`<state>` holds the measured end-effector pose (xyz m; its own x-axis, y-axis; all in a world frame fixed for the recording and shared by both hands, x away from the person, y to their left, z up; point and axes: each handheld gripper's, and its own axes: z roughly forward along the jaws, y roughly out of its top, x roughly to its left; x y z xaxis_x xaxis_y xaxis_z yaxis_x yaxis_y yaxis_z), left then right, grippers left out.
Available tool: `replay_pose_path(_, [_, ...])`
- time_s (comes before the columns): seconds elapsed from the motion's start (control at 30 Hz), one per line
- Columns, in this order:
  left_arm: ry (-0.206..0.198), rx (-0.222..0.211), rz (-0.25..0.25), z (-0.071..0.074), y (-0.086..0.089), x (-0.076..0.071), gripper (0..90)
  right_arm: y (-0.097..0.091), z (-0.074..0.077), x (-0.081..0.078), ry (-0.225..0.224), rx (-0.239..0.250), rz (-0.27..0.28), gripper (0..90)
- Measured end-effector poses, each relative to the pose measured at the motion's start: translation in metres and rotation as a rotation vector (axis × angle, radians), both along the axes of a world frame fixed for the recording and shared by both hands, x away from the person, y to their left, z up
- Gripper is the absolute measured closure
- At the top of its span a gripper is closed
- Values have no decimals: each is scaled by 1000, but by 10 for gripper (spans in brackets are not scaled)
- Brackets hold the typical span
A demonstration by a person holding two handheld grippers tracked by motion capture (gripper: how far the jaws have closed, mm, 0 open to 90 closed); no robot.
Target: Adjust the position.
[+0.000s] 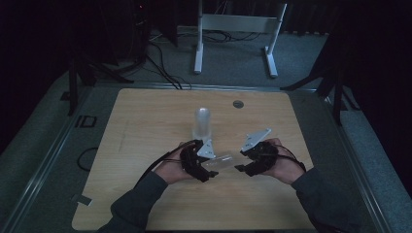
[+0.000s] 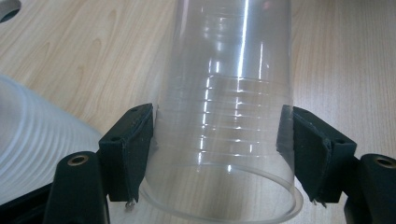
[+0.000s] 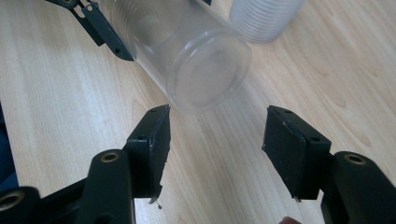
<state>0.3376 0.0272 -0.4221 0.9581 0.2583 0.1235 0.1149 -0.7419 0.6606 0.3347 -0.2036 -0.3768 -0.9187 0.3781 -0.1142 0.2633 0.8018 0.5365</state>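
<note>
Clear plastic cup (image 2: 224,116), pinched near its rim by the left gripper's (image 1: 208,167) jaws above the worktop (image 1: 145,126), could buckle or slip as the right gripper's (image 3: 215,140) spread, empty jaws face its base.

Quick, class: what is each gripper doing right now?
Left gripper: shut on the clear cup, near its rim.
Right gripper: open, holding nothing; the cup's base lies just beyond its jaws.

Your left gripper (image 1: 206,167) is clamping a clear cup (image 1: 221,162); your right gripper (image 1: 241,161) is facing it, jaws parted and empty.
</note>
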Motion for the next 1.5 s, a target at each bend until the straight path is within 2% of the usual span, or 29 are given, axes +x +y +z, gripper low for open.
replay_pose_path(0.43, [-2, 52, -36, -5, -7, -6, 283, 9, -6, -2, 35, -41, 51, 379])
replay_pose_path(0.93, [0, 71, -78, -7, -11, -10, 283, 17, -13, -5, 80, -105, 117, 357])
replay_pose_path(1.27, [-8, 80, -106, -6, -15, -13, 283, 19, -15, -4, 85, -113, 130, 329])
replay_pose_path(1.5, [-5, 69, -127, -5, -17, -15, 283, 22, -19, -5, 99, -112, 149, 325])
